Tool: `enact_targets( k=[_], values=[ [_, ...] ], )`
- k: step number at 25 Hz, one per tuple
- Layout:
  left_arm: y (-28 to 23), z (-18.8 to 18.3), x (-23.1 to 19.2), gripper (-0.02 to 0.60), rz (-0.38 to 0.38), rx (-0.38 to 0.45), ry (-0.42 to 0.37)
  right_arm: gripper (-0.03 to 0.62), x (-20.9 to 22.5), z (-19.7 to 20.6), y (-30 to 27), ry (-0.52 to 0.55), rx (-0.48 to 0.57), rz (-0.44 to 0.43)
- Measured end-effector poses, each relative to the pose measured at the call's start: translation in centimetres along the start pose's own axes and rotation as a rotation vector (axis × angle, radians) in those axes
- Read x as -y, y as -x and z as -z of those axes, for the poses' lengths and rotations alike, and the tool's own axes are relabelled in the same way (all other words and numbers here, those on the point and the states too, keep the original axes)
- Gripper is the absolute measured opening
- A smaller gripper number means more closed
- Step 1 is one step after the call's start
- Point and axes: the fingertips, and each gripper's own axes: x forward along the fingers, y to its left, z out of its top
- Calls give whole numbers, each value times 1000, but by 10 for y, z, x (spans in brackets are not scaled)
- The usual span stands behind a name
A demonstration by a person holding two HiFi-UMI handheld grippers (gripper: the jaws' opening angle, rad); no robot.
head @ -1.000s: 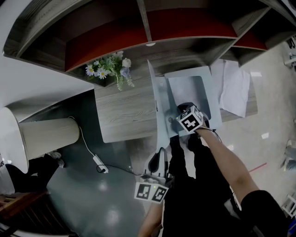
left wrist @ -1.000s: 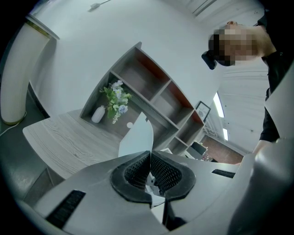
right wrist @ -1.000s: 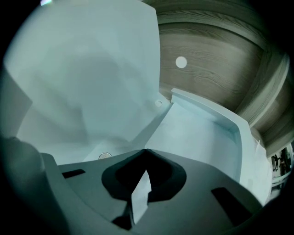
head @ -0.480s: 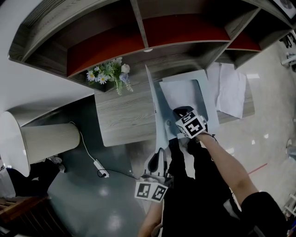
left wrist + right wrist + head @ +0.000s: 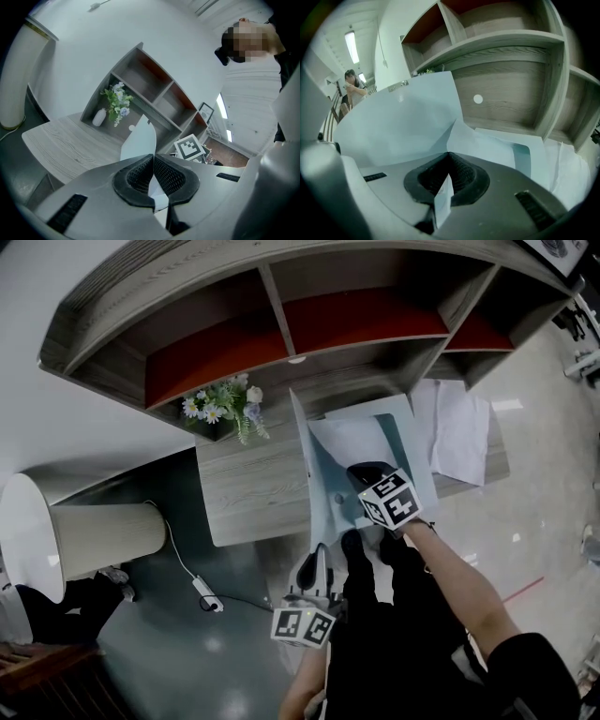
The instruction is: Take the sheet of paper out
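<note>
Head view: left tool (image 5: 317, 559) clenched on the raised cover of a pale-blue folder (image 5: 419, 460) open on the surface (image 5: 248, 484), right tool (image 5: 358, 472) pinching the sheet of paper (image 5: 352, 439) inside it.

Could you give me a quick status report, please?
Left gripper shut on folder cover, right gripper shut on sheet. Sheet not yet out. Papers lie beside, nothing blocking.
</note>
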Motion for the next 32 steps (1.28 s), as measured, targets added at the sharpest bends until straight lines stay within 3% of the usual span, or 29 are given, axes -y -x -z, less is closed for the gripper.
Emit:
enact_targets(
  k=[25,32],
  values=[
    [-5,-2,8,18,17,-25,-95,12,-15,-59,144,-125,324,-46],
    [-8,6,23,49,13,-35,-129,12,-10,-64,198,-135,413,-49]
  ],
)
